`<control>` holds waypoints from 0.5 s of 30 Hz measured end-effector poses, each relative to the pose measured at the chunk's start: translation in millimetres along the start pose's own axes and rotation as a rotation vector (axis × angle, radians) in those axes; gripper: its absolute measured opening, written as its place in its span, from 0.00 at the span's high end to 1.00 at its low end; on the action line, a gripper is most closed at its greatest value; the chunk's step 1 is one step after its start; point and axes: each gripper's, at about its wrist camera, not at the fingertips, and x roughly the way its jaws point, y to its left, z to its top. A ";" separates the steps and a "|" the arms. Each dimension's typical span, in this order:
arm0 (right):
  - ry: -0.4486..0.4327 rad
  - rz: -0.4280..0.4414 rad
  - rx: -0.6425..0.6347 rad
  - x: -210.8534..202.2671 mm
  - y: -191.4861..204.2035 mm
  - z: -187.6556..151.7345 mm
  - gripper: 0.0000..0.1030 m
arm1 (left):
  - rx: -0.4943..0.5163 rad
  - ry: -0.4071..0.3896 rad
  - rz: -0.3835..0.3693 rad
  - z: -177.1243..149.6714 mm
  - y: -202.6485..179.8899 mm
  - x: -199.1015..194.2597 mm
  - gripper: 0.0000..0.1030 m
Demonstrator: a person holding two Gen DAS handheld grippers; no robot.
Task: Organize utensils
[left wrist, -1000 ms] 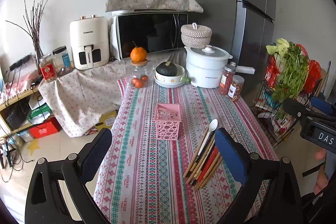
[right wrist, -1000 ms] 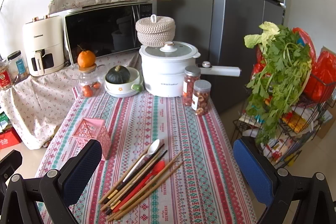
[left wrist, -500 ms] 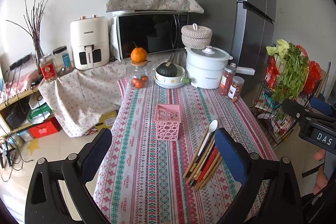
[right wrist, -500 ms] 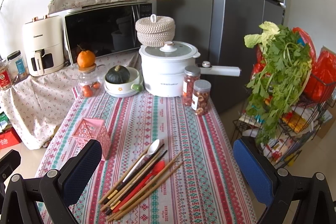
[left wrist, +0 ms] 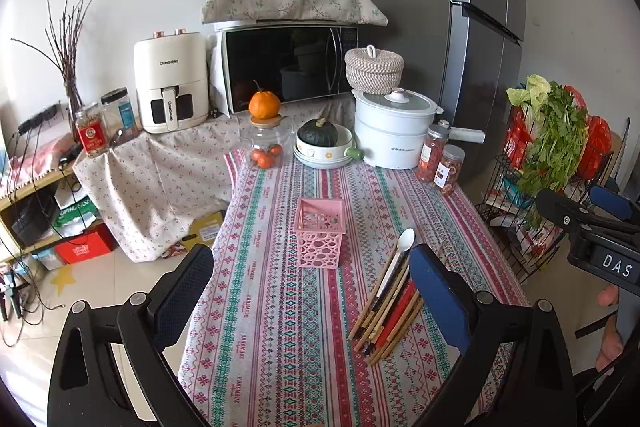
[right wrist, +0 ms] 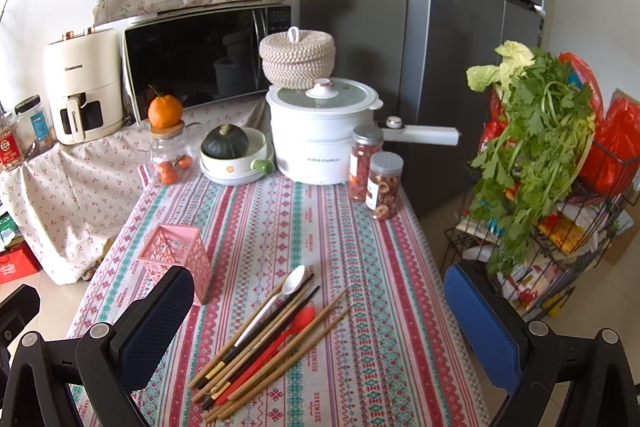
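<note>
Both grippers hang above the near end of the table, nothing between their pads. Left gripper spread wide, empty; right gripper same, fingers far apart, empty.

On the striped tablecloth, nearest: a loose bundle of utensils lying flat, slanted, handles toward the near edge. Wooden chopsticks, dark chopsticks, a red spoon, a white spoon, all touching or overlapping.

Just left and a bit farther back: pink perforated holder, upright, mouth open, apart from the bundle.

Far end of the table: glass jar with an orange on its lid, bowl with a dark green squash, white electric pot, two snack jars.

Behind: air fryer, microwave under a floral cloth, grey fridge. Right of the table, a wire rack with greens.
</note>
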 end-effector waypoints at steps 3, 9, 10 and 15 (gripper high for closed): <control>0.000 0.000 0.001 0.1 0.0 0.2 0.00 | 0.000 0.000 0.000 0.3 0.7 -0.1 0.03; 0.002 -0.001 0.000 0.1 0.0 0.3 0.00 | 0.001 0.001 0.000 0.2 0.7 -0.2 0.03; 0.002 0.000 0.000 0.3 -0.1 0.4 0.00 | 0.001 0.001 -0.001 0.1 0.8 -0.3 0.03; 0.004 0.002 -0.001 1.4 1.1 0.0 0.00 | -0.001 -0.001 0.001 -0.2 0.5 -0.2 0.03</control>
